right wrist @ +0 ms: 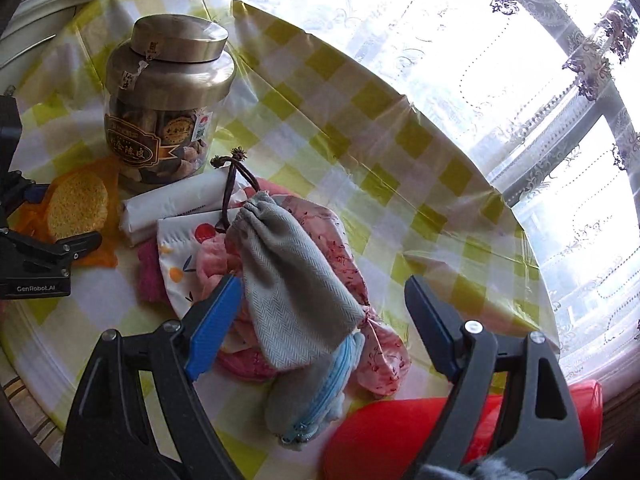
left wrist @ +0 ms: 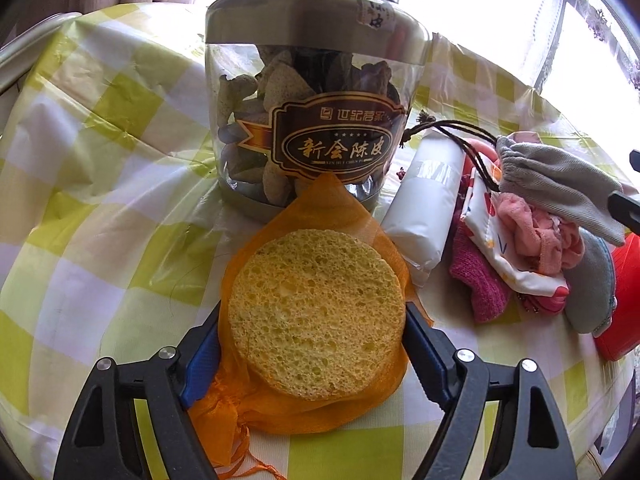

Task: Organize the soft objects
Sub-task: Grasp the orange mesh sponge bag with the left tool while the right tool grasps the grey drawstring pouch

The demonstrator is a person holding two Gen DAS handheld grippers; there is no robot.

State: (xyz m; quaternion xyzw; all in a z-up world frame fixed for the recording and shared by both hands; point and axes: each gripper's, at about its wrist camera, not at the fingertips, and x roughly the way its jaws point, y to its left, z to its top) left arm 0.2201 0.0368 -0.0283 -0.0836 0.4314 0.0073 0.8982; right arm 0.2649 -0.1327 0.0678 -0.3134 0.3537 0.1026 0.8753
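Yellow sponge point(left wrist: 316, 312) lies flat between the left tool's point(left wrist: 312, 344) open pads, both just touching its sides, while the right tool point(right wrist: 320, 320) hovers open and empty over the grey pouch point(right wrist: 296, 280).

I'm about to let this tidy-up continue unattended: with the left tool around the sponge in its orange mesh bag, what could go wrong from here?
1. The left tool brackets the round sponge inside the loose orange mesh bag; the netting may snag on a finger.
2. The bag's tip rests against the glass jar; a careless lift could nudge it.
3. The open right tool hovers over the grey drawstring pouch; its cord could drag neighbouring items.
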